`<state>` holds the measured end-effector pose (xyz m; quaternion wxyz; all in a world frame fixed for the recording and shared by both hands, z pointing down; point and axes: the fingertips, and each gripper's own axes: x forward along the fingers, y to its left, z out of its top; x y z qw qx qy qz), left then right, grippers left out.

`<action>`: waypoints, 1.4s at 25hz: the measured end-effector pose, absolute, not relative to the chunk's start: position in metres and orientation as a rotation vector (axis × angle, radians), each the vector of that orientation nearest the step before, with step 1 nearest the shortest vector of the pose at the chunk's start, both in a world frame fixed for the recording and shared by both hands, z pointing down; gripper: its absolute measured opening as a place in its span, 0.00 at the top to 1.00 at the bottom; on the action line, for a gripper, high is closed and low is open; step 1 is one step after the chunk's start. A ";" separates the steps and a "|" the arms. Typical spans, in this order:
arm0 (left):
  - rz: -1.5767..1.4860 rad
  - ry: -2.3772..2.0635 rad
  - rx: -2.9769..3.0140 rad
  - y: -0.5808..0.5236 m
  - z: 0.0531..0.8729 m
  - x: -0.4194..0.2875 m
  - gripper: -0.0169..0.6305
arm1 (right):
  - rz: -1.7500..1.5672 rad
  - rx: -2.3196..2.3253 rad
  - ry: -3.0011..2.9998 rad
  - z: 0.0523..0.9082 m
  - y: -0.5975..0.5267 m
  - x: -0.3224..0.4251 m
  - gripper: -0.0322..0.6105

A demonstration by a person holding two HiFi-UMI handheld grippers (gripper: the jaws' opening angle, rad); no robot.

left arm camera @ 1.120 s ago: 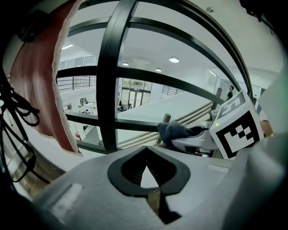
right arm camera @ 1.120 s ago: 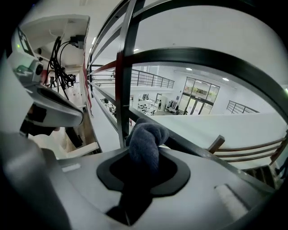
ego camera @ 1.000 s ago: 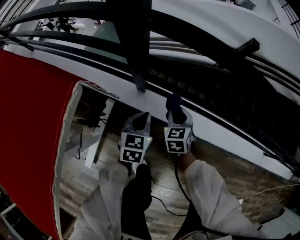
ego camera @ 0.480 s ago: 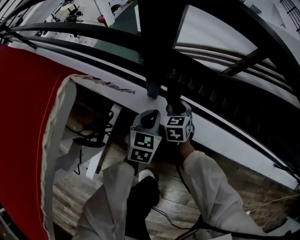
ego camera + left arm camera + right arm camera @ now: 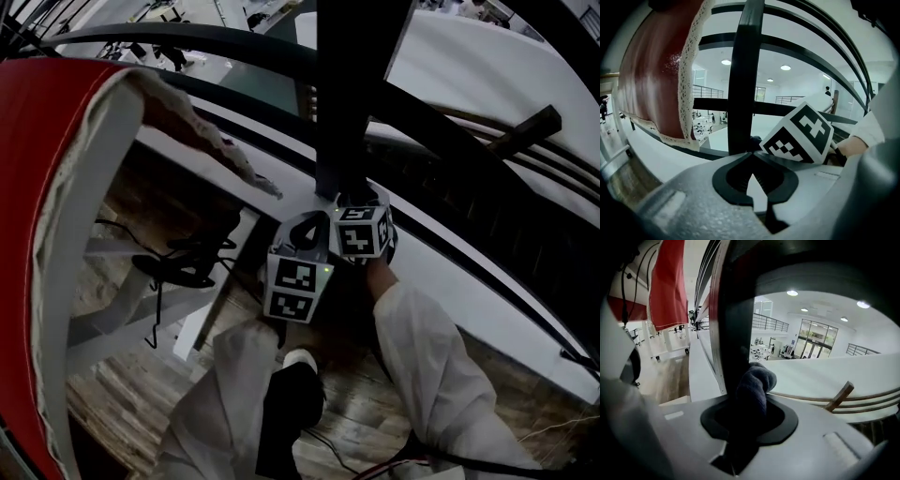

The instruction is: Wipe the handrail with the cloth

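A black railing post (image 5: 352, 94) rises from a white ledge (image 5: 281, 183), and curved black handrail bars (image 5: 187, 37) cross behind it. My right gripper (image 5: 354, 199) is shut on a dark blue cloth (image 5: 754, 385), which presses against the post (image 5: 733, 333) near its foot. My left gripper (image 5: 314, 220) sits close beside it on the left. Its jaws are shut with nothing between them. In the left gripper view (image 5: 750, 154) the same post (image 5: 745, 70) stands straight ahead, with the right gripper's marker cube (image 5: 799, 133) just to its right.
A red banner with a lace edge (image 5: 56, 187) hangs over the railing at the left. Below are a wooden floor (image 5: 122, 394), black cables (image 5: 178, 267) and the person's white sleeves (image 5: 422, 356). Beyond the railing lies an open white hall (image 5: 820, 333).
Both grippers have closed in on the foot of the post and now sit side by side. The view has shifted, so the red banner looms larger at the left.
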<state>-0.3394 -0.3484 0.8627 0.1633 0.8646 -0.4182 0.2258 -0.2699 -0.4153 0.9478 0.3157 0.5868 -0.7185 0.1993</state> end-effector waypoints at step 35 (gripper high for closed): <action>0.775 -0.883 2.656 -0.153 0.848 -0.052 0.97 | 0.590 1.724 -1.634 0.953 -0.173 0.076 0.81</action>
